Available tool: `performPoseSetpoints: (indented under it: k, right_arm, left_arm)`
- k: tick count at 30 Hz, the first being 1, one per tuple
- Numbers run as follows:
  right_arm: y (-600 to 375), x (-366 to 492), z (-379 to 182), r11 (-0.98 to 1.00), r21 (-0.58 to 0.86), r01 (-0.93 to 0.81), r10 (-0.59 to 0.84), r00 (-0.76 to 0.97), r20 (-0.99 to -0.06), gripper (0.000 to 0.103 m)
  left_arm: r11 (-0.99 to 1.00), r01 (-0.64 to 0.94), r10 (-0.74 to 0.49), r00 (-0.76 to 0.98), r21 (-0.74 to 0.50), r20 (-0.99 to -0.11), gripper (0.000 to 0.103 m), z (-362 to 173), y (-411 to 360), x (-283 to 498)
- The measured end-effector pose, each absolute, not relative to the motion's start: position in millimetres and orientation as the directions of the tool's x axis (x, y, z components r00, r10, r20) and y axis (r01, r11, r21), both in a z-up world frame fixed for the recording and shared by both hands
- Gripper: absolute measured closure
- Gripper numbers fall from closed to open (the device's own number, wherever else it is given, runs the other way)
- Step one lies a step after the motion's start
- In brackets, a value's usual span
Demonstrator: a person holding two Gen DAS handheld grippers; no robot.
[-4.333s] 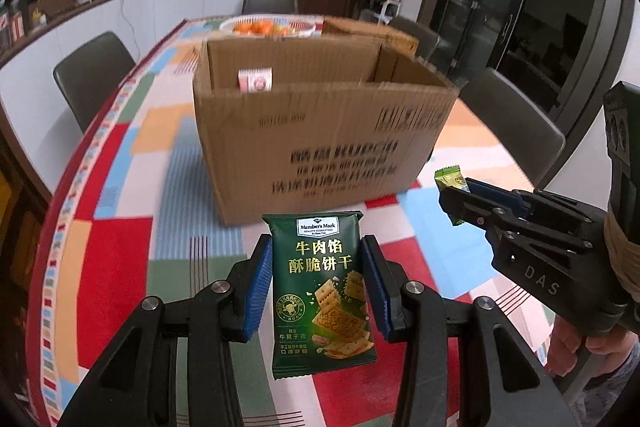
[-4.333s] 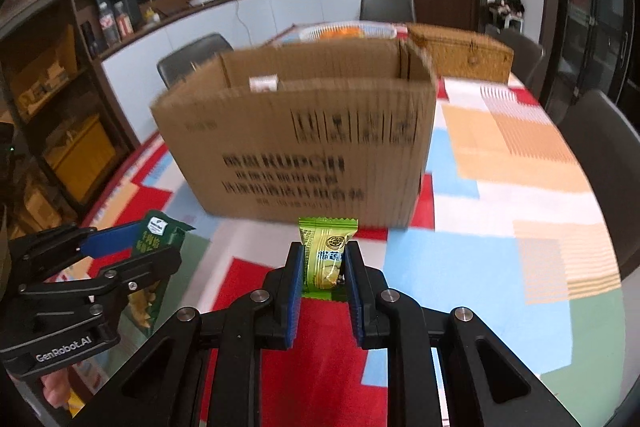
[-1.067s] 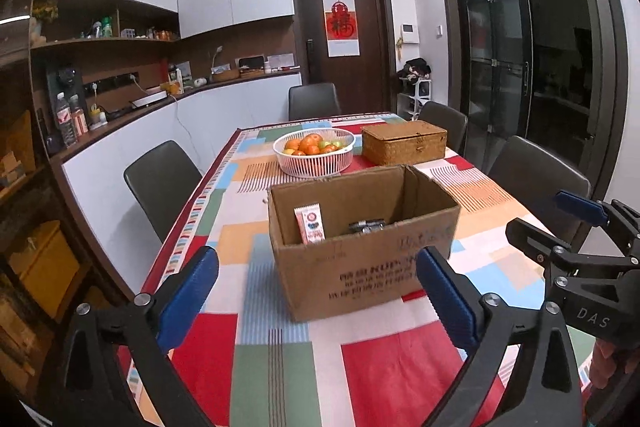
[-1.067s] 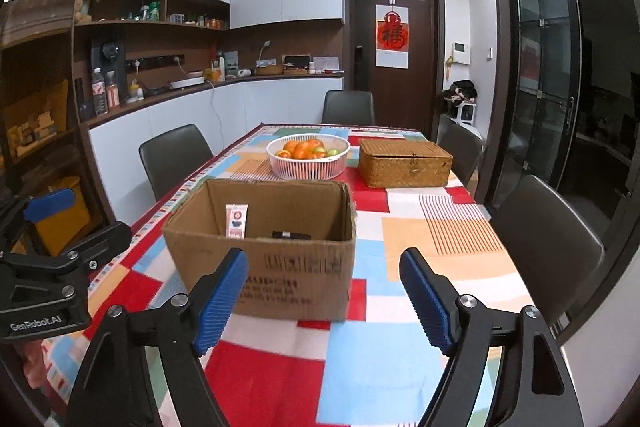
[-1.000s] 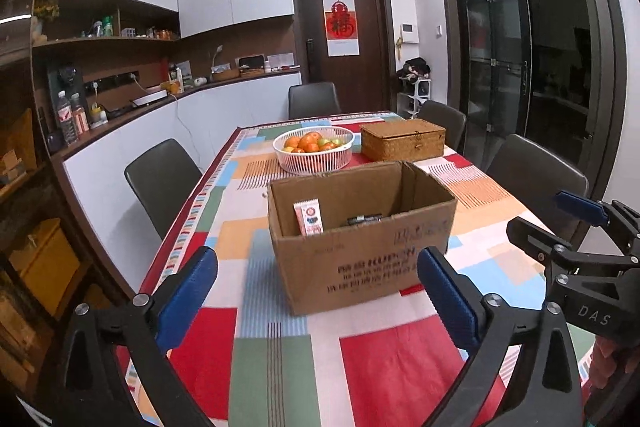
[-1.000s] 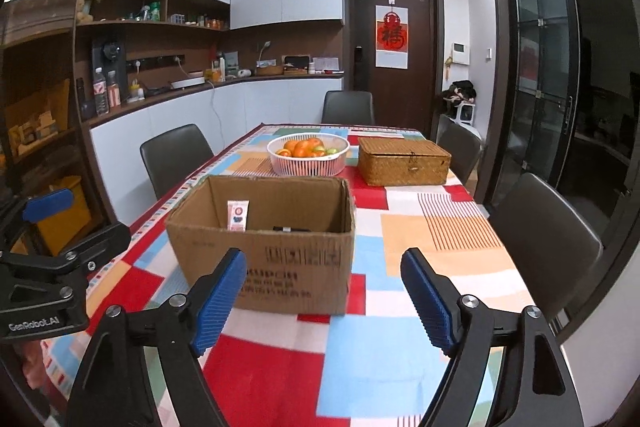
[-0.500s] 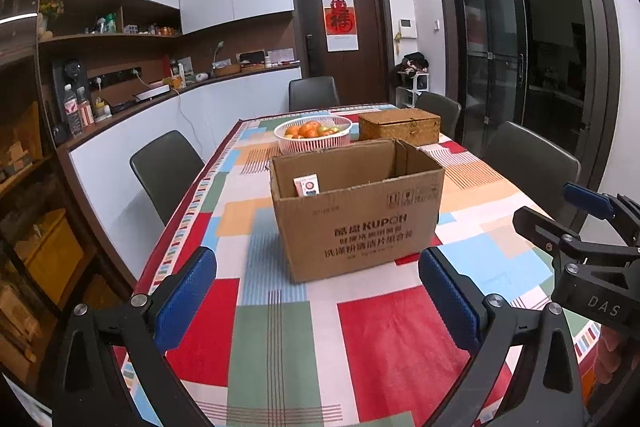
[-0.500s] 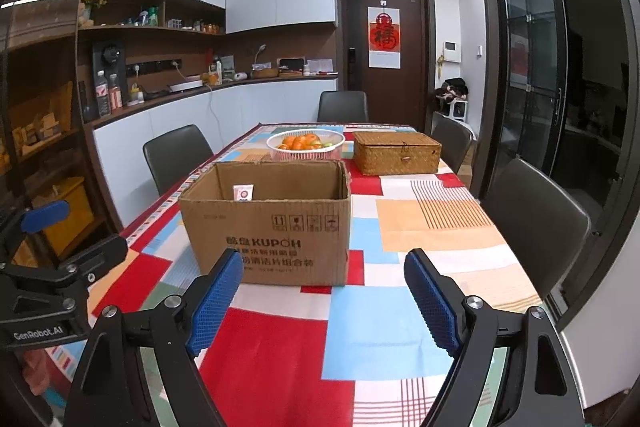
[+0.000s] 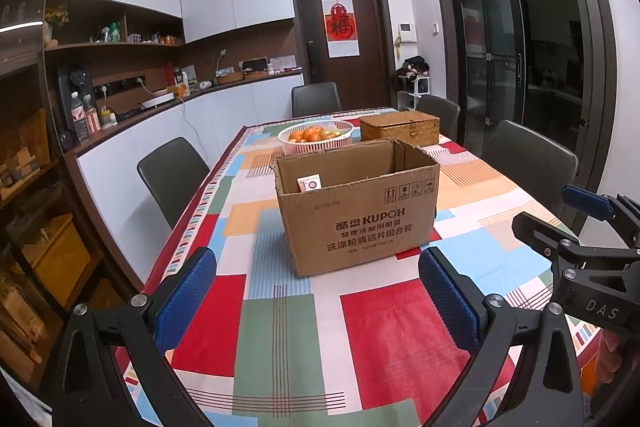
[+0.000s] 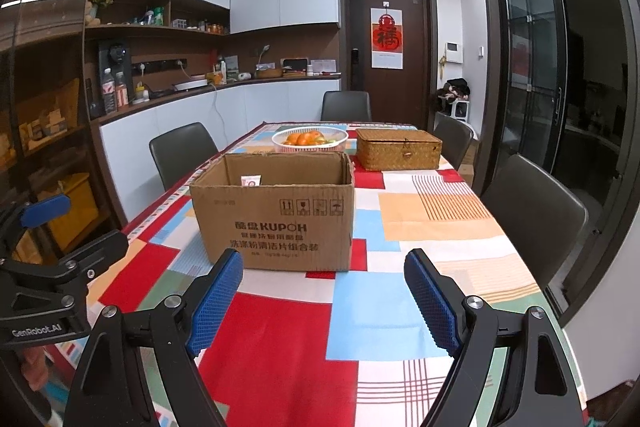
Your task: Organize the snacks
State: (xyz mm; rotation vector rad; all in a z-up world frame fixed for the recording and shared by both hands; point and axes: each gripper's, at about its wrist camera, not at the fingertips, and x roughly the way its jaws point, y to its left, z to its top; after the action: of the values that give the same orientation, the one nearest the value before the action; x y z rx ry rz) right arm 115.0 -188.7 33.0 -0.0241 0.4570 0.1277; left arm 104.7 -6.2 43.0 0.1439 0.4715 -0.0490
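Note:
An open brown cardboard box (image 9: 360,219) stands on the colourful checked tablecloth (image 9: 280,327); it also shows in the right wrist view (image 10: 276,219). A small white and red packet (image 9: 309,183) leans on its inner wall, also in the right wrist view (image 10: 251,181). Other contents are hidden by the box walls. My left gripper (image 9: 318,297) is open and empty, held back from the box near the table's front. My right gripper (image 10: 322,301) is open and empty, beside it. Each gripper shows at the edge of the other's view.
A white basket of oranges (image 10: 310,139) and a woven lidded box (image 10: 398,149) stand behind the cardboard box. Dark chairs (image 10: 532,211) surround the table. A counter with shelves runs along the left wall (image 10: 180,99).
Earlier my left gripper held a green biscuit packet and my right a small yellow-green snack; both are now open and empty. Both grippers have drawn back and lower over the last second.

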Motion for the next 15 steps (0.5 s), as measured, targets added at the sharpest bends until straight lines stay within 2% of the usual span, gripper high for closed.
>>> performPoseSetpoints:
  k: [15]
  right_arm:
    - [-190.3, 108.7, 33.9, 0.991, 0.006, -0.135, 0.124, 0.892, -0.434, 0.02]
  left_arm:
    - [0.989, 0.074, -0.01, 0.895, 0.127, -0.445, 0.0, 43.1, -7.6, 99.9]
